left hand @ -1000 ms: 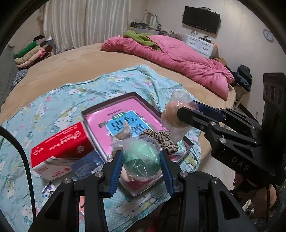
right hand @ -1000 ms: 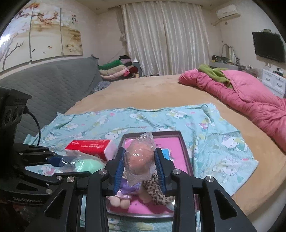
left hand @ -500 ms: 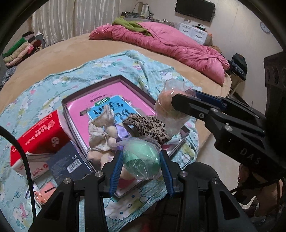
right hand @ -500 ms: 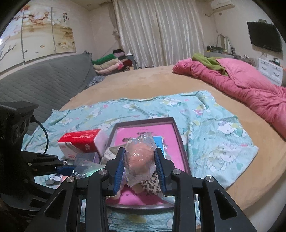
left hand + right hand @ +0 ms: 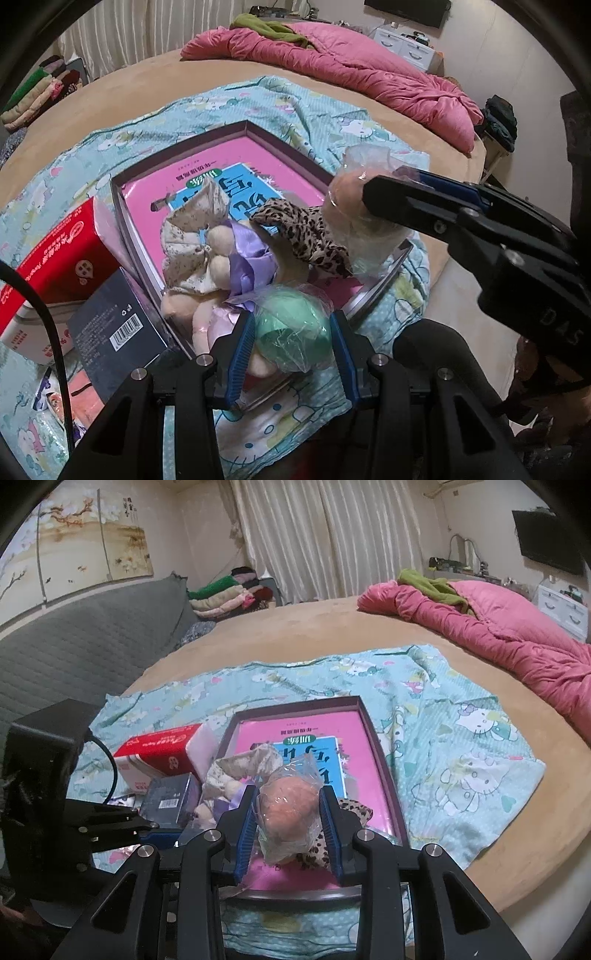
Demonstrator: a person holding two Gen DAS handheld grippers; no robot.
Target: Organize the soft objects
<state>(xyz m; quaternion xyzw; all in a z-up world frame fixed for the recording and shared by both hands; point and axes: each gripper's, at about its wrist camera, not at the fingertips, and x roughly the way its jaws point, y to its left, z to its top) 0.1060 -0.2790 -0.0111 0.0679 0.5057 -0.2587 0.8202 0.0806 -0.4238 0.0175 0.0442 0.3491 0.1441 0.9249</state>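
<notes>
Two clamped grips — left hand-held gripper (image 5: 292,334) on green ball (image 5: 291,328), right hand-held gripper (image 5: 288,818) on peach ball (image 5: 290,806) — plush toy (image 5: 218,258) half hidden

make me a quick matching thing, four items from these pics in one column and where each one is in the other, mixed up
Items
1. green ball
2. orange ball
3. leopard-print cloth
4. red tissue pack

Places
A. lying in the tray
B. between the right gripper fingers
C. on the sheet beside the tray
D. between the left gripper fingers

Pairs: 1-D, 2-B, 3-A, 4-C
</notes>
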